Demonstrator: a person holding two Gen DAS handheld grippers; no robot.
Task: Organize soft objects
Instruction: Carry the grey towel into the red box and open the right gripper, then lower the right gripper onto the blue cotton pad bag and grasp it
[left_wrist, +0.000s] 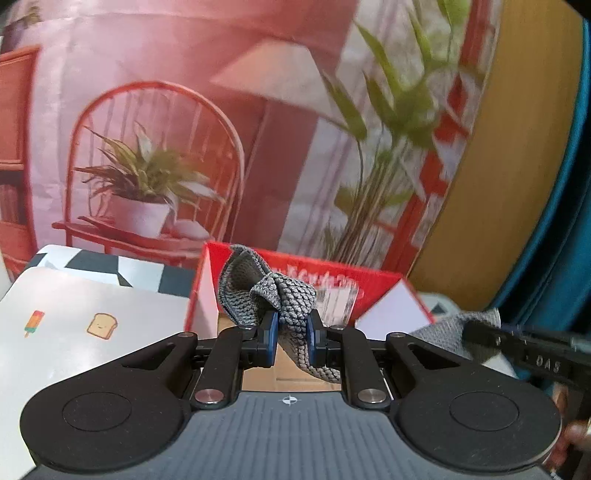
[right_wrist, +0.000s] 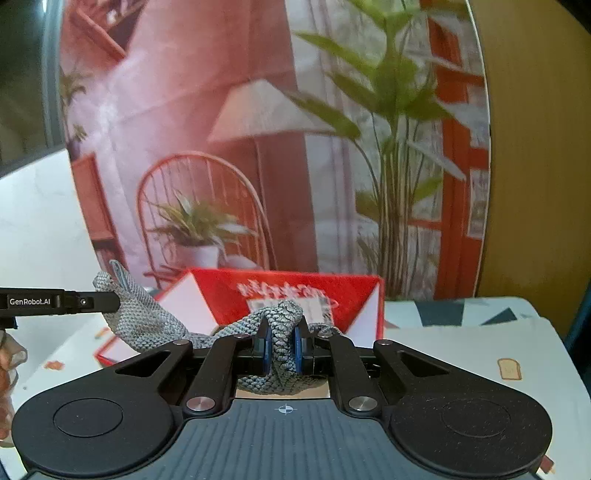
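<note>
A grey knitted cloth (left_wrist: 280, 295) hangs between both grippers above an open red cardboard box (left_wrist: 373, 284). My left gripper (left_wrist: 291, 332) is shut on one bunched end of the cloth. My right gripper (right_wrist: 282, 345) is shut on the other end of the cloth (right_wrist: 280, 332), with the red box (right_wrist: 332, 295) just behind it. The cloth stretches left to the left gripper's finger (right_wrist: 92, 302). In the left wrist view the right gripper's black body (left_wrist: 535, 354) enters from the right with cloth on it.
The box stands on a table with a white mat (left_wrist: 74, 332) printed with toast and ice-lolly pictures. A printed backdrop (left_wrist: 221, 129) of a red chair and plants stands behind. A wooden panel (left_wrist: 491, 184) is at the right.
</note>
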